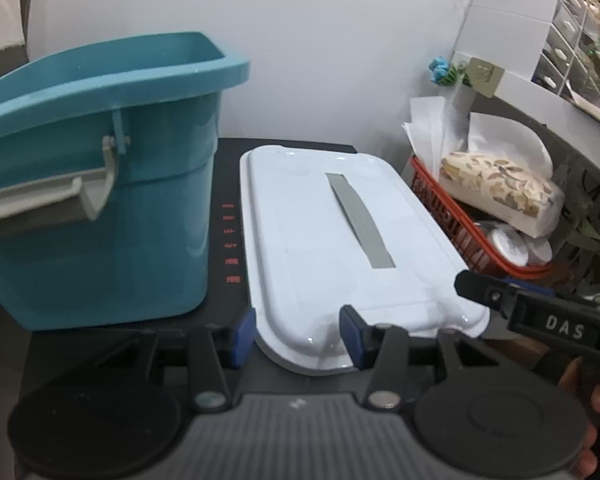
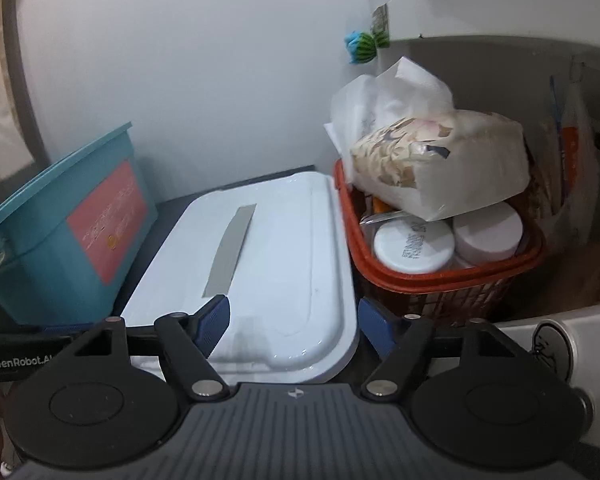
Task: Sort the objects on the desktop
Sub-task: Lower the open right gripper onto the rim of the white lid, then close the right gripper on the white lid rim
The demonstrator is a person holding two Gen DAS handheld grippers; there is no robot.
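Observation:
A white lidded box (image 1: 332,240) with a grey tape strip lies on a black surface; it also shows in the right wrist view (image 2: 268,264). My left gripper (image 1: 296,332) is open, its blue pads straddling the box's near left corner. My right gripper (image 2: 294,320) is open, its blue pads straddling the box's near right corner. The right gripper's finger (image 1: 500,296) shows at the box's right corner in the left wrist view.
A teal bucket (image 1: 100,184) with a grey handle stands left of the box. A red basket (image 2: 440,272) to the right holds a tissue pack (image 2: 440,160) and white-lidded jars. A grey wall is behind; shelves stand far right.

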